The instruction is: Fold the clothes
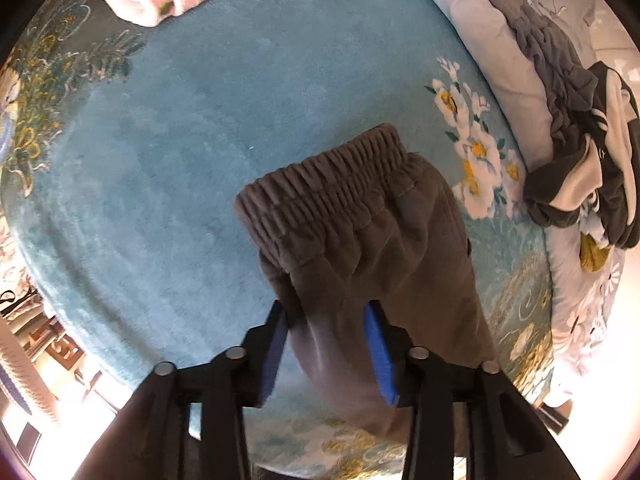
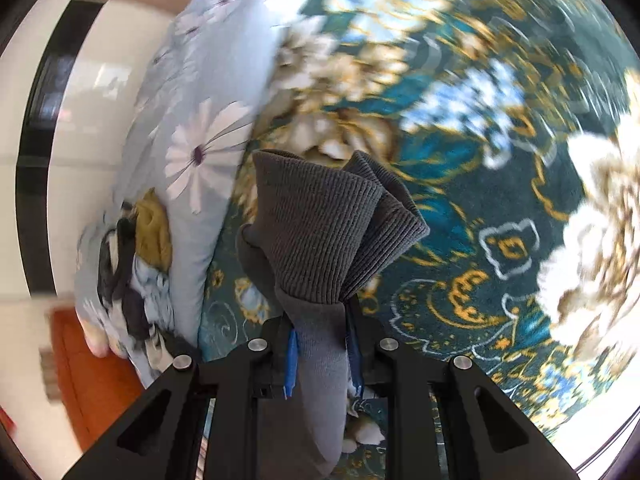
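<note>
Grey-brown sweatpants (image 1: 372, 216) hang from the left claw (image 1: 332, 320), clamped below the elastic waistband (image 1: 324, 184), above a blue floral blanket (image 1: 180, 140). In the right wrist view, the right claw (image 2: 320, 344) grips both ribbed cuffs (image 2: 324, 224); a floral duvet (image 2: 208, 80) lies left.

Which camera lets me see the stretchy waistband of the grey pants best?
The left wrist view. There the gathered elastic waistband of the grey pants lies in full sight above the left hand-held gripper, sharp against the blue blanket. The right wrist view shows no waistband, only ribbed cuffs pinched in the right hand-held gripper.
</note>
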A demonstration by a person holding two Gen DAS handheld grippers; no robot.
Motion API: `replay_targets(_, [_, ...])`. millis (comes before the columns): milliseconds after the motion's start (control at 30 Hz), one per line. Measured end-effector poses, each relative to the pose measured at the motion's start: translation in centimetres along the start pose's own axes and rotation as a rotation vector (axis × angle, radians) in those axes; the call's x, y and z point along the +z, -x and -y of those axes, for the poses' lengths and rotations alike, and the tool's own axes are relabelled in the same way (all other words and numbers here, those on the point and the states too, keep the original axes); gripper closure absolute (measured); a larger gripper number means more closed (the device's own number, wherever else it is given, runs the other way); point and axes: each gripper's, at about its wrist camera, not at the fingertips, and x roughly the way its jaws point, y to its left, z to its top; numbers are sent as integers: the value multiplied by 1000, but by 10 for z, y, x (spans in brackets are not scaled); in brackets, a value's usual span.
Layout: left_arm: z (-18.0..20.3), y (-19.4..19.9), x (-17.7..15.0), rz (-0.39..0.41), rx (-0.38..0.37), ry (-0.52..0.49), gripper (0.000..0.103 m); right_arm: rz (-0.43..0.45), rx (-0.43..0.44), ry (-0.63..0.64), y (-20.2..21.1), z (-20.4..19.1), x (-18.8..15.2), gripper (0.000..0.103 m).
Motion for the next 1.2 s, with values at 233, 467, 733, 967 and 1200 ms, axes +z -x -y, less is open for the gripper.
replay_targets(233, [-25, 19, -27, 46, -46, 69, 58, -27, -37, 414, 4, -100, -44, 81])
replay_targets(467, [-11, 42, -35, 118, -71, -9, 58, -132, -91, 799, -29, -173, -128, 81])
replay_targets(733, [7, 24, -52, 36, -118, -99, 58, -271, -258, 1077, -106, -197, -230, 81])
replay_targets(967, [28, -1, -63, -56, -129, -178, 58, -332, -375, 1222, -143, -195, -289, 75])
replay_targets(1200, [51, -22, -65, -133, -162, -206, 57, -434, -328, 1217, -145, -183, -307, 64])
